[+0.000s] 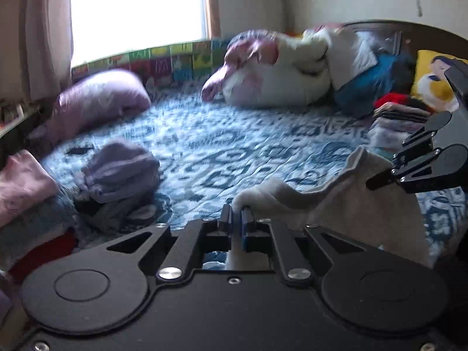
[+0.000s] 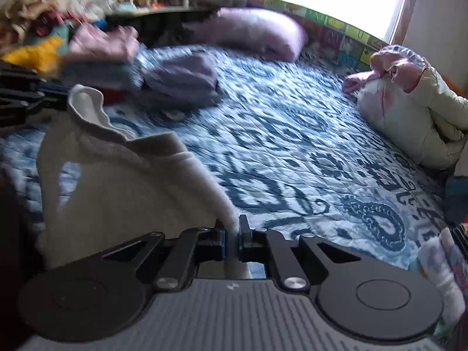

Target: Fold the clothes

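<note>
A light grey garment [image 1: 359, 204] hangs above the blue patterned bedspread [image 1: 234, 146], stretched between both grippers. My left gripper [image 1: 236, 215] is shut on one edge of it. My right gripper [image 2: 232, 229] is shut on another edge of the same garment [image 2: 122, 181], and it also shows at the right of the left wrist view [image 1: 377, 182]. The left gripper shows at the left edge of the right wrist view [image 2: 38, 99]. The lower part of the garment is hidden behind the gripper bodies.
A crumpled lilac garment [image 1: 122, 169] lies on the bed [image 2: 292, 146] at the left beside a stack of folded clothes [image 1: 26, 193]. A lilac pillow [image 1: 99, 99] and a white-and-pink bundle [image 1: 278, 73] lie at the far side. More folded clothes [image 1: 400, 117] sit at the right.
</note>
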`<state>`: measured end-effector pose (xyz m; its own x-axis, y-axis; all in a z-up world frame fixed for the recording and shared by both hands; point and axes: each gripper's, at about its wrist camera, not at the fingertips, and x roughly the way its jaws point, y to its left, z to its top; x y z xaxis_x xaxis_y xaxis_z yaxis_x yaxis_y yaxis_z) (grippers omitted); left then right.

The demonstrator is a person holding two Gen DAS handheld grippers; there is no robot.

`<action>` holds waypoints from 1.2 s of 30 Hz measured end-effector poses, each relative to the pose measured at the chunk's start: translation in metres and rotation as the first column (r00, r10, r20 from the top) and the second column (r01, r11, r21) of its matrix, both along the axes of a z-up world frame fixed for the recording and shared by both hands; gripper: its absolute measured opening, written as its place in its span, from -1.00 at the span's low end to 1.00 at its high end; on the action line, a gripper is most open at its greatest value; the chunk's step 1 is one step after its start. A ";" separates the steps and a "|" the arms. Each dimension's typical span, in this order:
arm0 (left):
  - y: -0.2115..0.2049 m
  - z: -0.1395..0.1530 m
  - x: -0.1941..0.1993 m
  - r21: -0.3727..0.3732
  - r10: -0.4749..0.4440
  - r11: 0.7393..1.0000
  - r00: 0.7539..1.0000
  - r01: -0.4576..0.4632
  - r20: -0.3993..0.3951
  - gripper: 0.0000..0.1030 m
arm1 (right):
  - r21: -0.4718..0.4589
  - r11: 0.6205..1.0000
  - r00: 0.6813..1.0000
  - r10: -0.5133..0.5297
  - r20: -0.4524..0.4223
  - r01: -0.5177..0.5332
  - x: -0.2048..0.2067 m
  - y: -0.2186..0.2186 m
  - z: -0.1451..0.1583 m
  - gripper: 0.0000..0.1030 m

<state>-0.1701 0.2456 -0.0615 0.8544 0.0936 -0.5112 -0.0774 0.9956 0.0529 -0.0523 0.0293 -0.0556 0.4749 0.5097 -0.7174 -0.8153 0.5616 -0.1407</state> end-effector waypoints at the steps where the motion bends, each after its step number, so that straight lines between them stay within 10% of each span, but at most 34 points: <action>1: 0.007 -0.006 0.014 -0.011 0.003 1.000 1.000 -0.004 -0.015 -0.91 | -0.011 1.000 1.000 -0.004 -0.015 0.003 0.012 0.008 -0.008 -0.82; 10: 0.060 -0.059 0.119 -0.076 0.031 0.996 0.989 -0.042 -0.141 -0.89 | -0.080 0.995 0.985 -0.067 -0.157 0.055 0.127 0.068 -0.078 -0.77; 15: 0.087 -0.095 0.154 -0.054 0.191 0.977 0.958 -0.207 -0.216 -0.47 | -0.061 0.981 0.959 -0.195 -0.208 0.186 0.174 0.078 -0.111 -0.27; 22: 0.100 -0.076 0.099 -0.162 0.283 0.939 0.949 -0.303 -0.137 -0.43 | 0.135 0.916 0.876 -0.306 -0.372 0.377 0.183 0.013 -0.107 -0.07; 36: -0.010 -0.078 -0.008 -0.073 -0.020 0.997 0.986 0.008 -0.164 0.07 | 0.226 0.785 0.735 -0.377 -0.564 0.576 0.090 -0.099 -0.118 0.17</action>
<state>-0.1782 0.2358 -0.1393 0.7592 0.0400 -0.6497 -0.0593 0.9982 -0.0077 0.0381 -0.0694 -0.1739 0.3864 0.5736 -0.7223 -0.3257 0.8175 0.4749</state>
